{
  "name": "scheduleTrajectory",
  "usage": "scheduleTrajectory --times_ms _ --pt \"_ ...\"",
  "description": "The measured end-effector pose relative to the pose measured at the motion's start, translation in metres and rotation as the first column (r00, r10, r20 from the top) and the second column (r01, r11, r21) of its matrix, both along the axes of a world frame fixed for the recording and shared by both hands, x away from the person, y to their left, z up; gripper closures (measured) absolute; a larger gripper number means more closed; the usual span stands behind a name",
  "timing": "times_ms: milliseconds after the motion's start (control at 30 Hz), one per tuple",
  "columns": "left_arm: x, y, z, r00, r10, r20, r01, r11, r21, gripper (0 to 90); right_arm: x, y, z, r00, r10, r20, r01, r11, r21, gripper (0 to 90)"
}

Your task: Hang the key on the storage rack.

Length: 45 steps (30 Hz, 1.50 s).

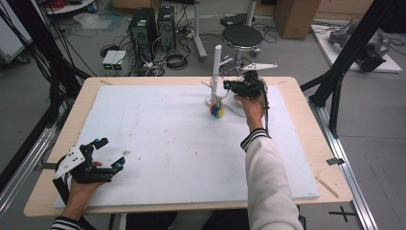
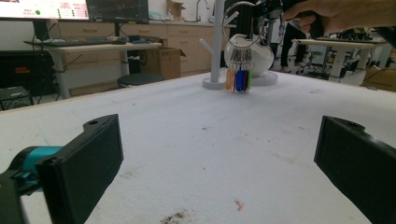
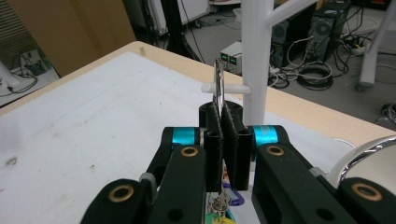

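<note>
The big silver metal key ring [image 3: 219, 86] with its bunch of small coloured plastic tags [image 1: 217, 111] sits pinched edge-on between the right gripper [image 3: 228, 140] pads, jaws clamped tight on it. It's at the table's 1 o'clock, with the tall white plastic peg stand [image 1: 216, 72] right behind it at 12. No readable writing on the tags. The left gripper [image 1: 107, 154], jaws wide apart and holding nothing, rests way off at 7 o'clock on the white foam board [image 1: 167, 143].
</note>
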<state>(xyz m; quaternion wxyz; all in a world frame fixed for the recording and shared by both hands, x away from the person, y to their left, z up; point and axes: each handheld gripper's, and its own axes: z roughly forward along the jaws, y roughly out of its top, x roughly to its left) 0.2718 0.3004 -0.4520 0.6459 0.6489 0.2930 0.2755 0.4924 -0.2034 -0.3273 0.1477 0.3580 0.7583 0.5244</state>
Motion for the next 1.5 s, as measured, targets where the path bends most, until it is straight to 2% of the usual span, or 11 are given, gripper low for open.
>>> scheduleTrajectory --times_ms 167,433,667,767,833,900,1033,1133,1300,1367,1500 --pt "-0.001 -0.001 0.0 0.9999 0.011 0.012 -0.011 0.9999 0.008 1.7 0.005 0.002 -0.005 0.9995 -0.032 -0.002 0.032 0.9995 -0.003 87.9" --pt "-0.001 -0.002 0.0 0.9999 0.012 0.007 -0.012 0.9999 0.012 1.7 0.01 0.005 -0.014 0.9949 -0.08 -0.061 0.08 0.9967 -0.015 87.8" --pt "-0.001 -0.002 0.0 0.9999 0.016 0.004 -0.016 0.9997 0.018 1.7 0.012 0.011 -0.018 0.9937 -0.081 -0.077 0.081 0.9967 -0.011 86.0" --pt "-0.001 -0.002 0.0 0.9999 0.017 0.002 -0.017 0.9997 0.016 1.7 0.014 0.012 -0.021 0.9926 -0.077 -0.094 0.08 0.9966 0.023 50.8" --pt "0.0 -0.002 0.0 0.9998 0.018 0.002 -0.018 0.9997 0.014 1.7 0.013 0.01 -0.021 0.9887 -0.114 -0.097 0.113 0.9935 -0.014 39.7" --pt "0.0 -0.002 0.0 0.9998 0.018 0.002 -0.018 0.9998 0.013 1.7 0.01 0.006 -0.018 0.988 -0.108 -0.11 0.108 0.9941 -0.003 27.6" --pt "0.0 -0.002 0.0 0.9997 0.023 0.0 -0.023 0.9997 0.007 1.7 -0.005 0.001 -0.007 0.9886 -0.126 -0.083 0.126 0.992 0.003 11.3" --pt "0.0 -0.001 0.0 0.9997 0.023 0.0 -0.023 0.9997 0.01 1.7 -0.022 -0.004 0.0 0.9945 -0.081 -0.066 0.082 0.9966 0.004 0.5" --pt "0.0 -0.001 0.0 0.9995 0.03 -0.005 -0.03 0.9995 0.005 1.7 -0.055 -0.013 0.009 0.9999 0.005 -0.011 -0.005 0.9999 -0.012 0.9" --pt "0.0 -0.001 0.0 0.9995 0.031 -0.005 -0.031 0.9995 0.005 1.7 -0.068 -0.019 0.009 0.9992 0.032 0.023 -0.032 0.9992 -0.026 0.9" --pt "0.0 -0.001 0.0 0.9995 0.03 -0.004 -0.03 0.9995 0.004 1.7 -0.093 -0.035 0.002 0.9935 0.053 0.1 -0.054 0.9985 0.006 0.9"
